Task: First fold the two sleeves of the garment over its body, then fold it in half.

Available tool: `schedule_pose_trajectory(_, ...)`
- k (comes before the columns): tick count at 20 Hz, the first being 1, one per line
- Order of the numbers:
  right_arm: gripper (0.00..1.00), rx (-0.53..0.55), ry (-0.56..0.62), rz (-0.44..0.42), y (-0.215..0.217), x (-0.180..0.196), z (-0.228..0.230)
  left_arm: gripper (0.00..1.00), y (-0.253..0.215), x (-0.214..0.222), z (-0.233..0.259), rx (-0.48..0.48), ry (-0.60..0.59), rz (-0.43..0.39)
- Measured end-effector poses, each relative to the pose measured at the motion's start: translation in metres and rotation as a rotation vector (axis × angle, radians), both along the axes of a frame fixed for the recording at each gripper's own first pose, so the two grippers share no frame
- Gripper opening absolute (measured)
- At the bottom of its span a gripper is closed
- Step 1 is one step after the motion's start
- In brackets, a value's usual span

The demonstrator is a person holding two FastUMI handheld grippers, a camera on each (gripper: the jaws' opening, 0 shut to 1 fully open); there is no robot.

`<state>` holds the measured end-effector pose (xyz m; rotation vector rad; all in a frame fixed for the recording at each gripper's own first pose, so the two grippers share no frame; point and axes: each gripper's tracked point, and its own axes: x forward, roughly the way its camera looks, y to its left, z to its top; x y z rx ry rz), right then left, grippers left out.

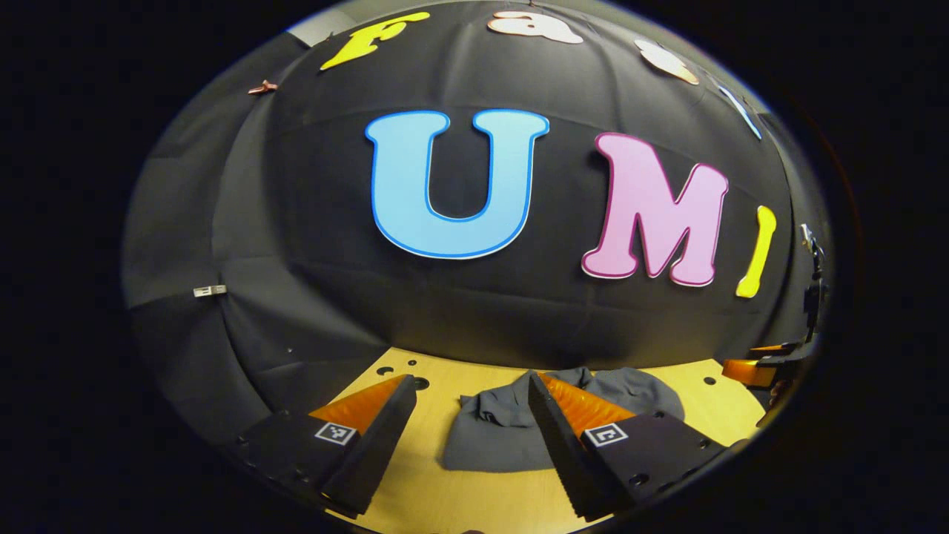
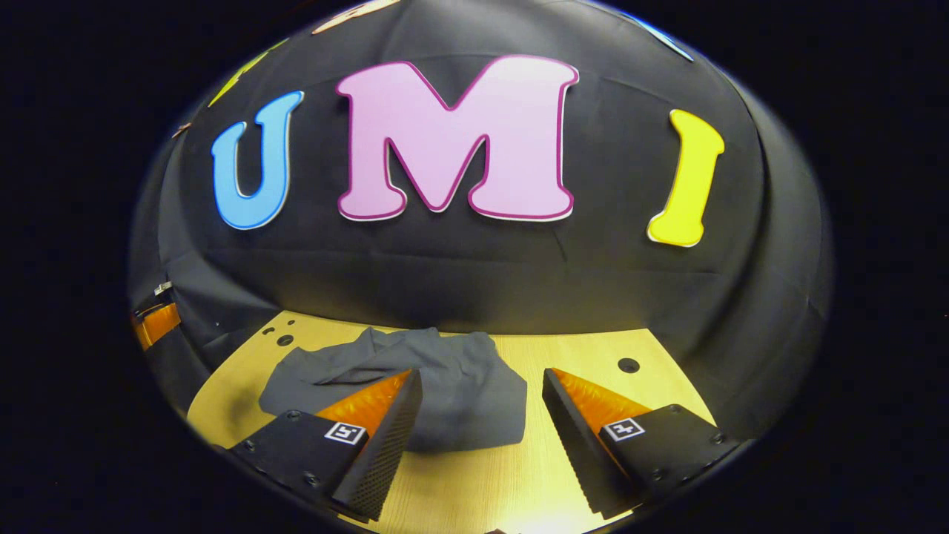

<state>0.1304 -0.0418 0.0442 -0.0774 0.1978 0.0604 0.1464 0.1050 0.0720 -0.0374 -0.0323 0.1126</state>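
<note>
A grey garment (image 1: 497,434) lies in a compact folded bundle on the wooden table (image 1: 437,489). In the left gripper view my left gripper (image 1: 471,380) is open above the table's near side; the garment lies ahead between its fingers, and its right finger covers part of the cloth. In the right gripper view the same garment (image 2: 460,386) lies ahead and to the left, its top layers creased. My right gripper (image 2: 482,374) is open, with its left finger over the garment's near edge and its right finger over bare table (image 2: 578,356). Neither gripper holds any cloth.
The black cloth wall rises just behind the table's far edge. Small round holes (image 2: 628,365) dot the tabletop. The right gripper (image 1: 760,368) shows at the far right of the left gripper view, and the left gripper (image 2: 156,324) at the left edge of the right gripper view.
</note>
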Motion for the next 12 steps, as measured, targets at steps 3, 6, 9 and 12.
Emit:
schedule_pose_trajectory(3,1.0,0.004,-0.011,0.006,0.013,-0.039,0.009,0.96,0.008,-0.042,-0.005,-0.012,0.001,0.002)
schedule_pose_trajectory(6,1.0,0.017,-0.037,0.024,0.028,-0.073,0.015,0.96,0.018,-0.074,-0.013,0.002,-0.019,-0.009)
schedule_pose_trajectory(9,1.0,0.012,-0.037,0.053,0.039,-0.103,0.009,0.96,0.029,-0.106,-0.031,0.053,-0.025,0.001)
schedule_pose_trajectory(12,1.0,0.007,-0.001,0.062,0.045,-0.137,-0.009,0.96,0.022,-0.134,-0.05,0.061,-0.016,-0.026)
